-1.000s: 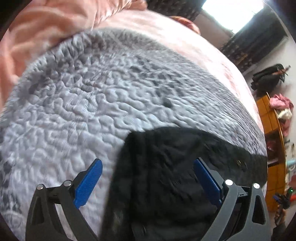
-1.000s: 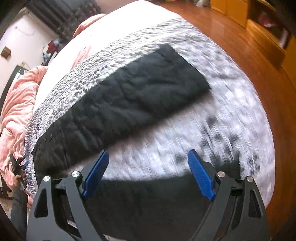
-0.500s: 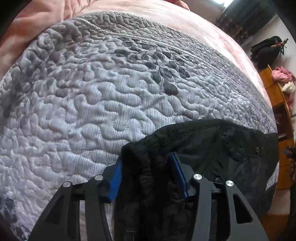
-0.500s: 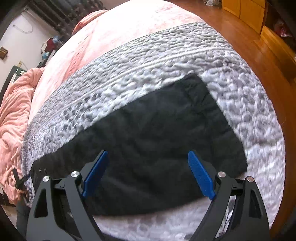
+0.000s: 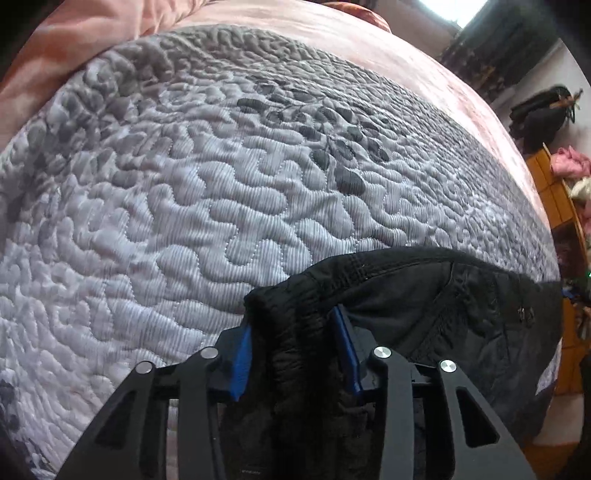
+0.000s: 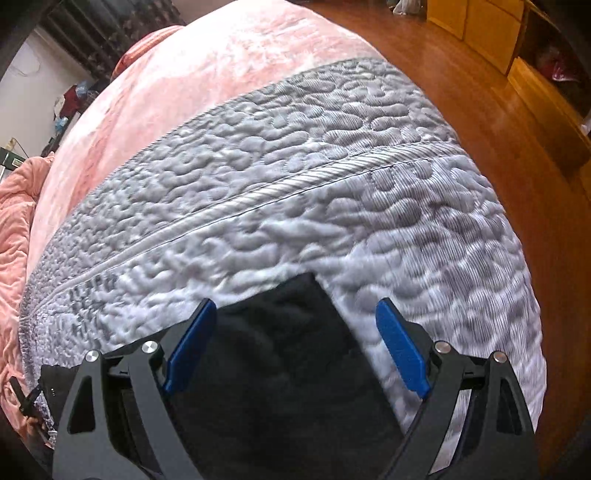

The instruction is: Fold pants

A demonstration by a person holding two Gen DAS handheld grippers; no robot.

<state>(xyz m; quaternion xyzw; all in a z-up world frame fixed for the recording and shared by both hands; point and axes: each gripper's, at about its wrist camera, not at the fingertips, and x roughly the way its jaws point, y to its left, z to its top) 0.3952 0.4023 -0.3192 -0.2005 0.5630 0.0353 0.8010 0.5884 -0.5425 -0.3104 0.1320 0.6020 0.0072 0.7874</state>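
Two grippers: both point steeply down at a bed, each over a different end of one pair of black pants.
Left gripper (image 5: 295, 354): its jaws have just been closing and now pinch a bunched fold of the black cloth; both blue pads (image 5: 242, 363) press on the ridge that stands up between them.
Pants, left wrist view (image 5: 443, 306): the gathered corner sits in the grip, and the rest spreads flat to the right, with a seam line and a small metal button (image 5: 524, 314) near the far right edge.
Right gripper (image 6: 295, 354): jaws stand wide apart; its blue pads (image 6: 402, 354) touch nothing.
Pants, right wrist view (image 6: 280, 354): the squared end of the garment lies flat under and between the open jaws, its corner just past the fingertips; the left pad hangs over the cloth, the right pad over the bare quilt beside it.
Quilt (image 5: 207, 206): grey, stitched in a wavy puffed pattern with darker leaf prints; the pants lie directly on it. In the right wrist view a corded seam (image 6: 295, 188) runs across it beyond the pants.
Pink blanket (image 6: 207, 74): covers the bed beyond the quilt, with a rumpled heap at the left edge.
Floor (image 6: 498, 122): polished wood, to the right of the bed.
Wooden cabinets (image 6: 476, 22): at the far wall, yellow-orange.
Dark bag (image 5: 543, 110): hangs on the wall far off in the left wrist view, above a wooden shelf holding pink cloth.
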